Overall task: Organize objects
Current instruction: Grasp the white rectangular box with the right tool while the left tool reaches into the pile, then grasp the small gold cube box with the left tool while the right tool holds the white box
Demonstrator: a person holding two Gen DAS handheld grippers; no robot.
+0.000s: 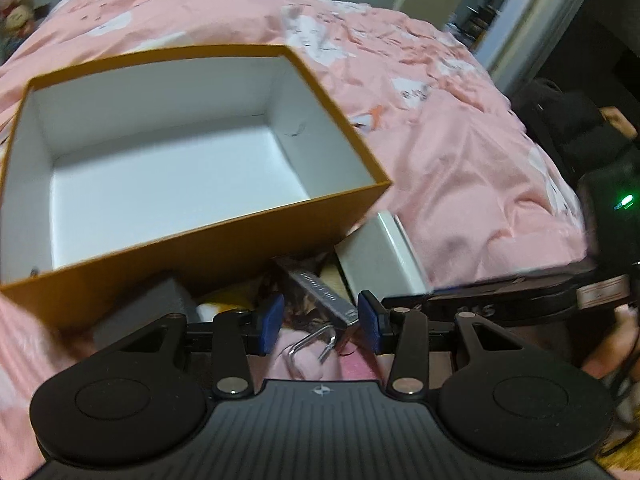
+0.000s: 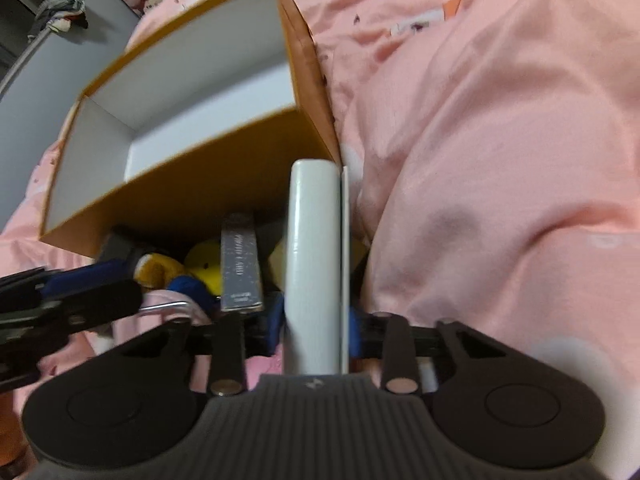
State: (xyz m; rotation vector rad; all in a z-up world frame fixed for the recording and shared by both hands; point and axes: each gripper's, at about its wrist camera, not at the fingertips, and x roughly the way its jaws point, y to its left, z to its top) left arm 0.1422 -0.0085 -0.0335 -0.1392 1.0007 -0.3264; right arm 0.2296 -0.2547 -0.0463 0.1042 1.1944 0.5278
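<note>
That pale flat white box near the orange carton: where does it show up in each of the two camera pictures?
Left wrist view: the white box lies lower right of centre, just below the carton's near corner.
Right wrist view: it stands centre, between the right gripper's blue pads.
Shared landmark: the orange carton.

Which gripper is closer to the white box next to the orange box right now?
Right. The right gripper has the white box between its fingers, pads against its sides. The left gripper stands open beside it, over a silver tube, not touching the box.
</note>
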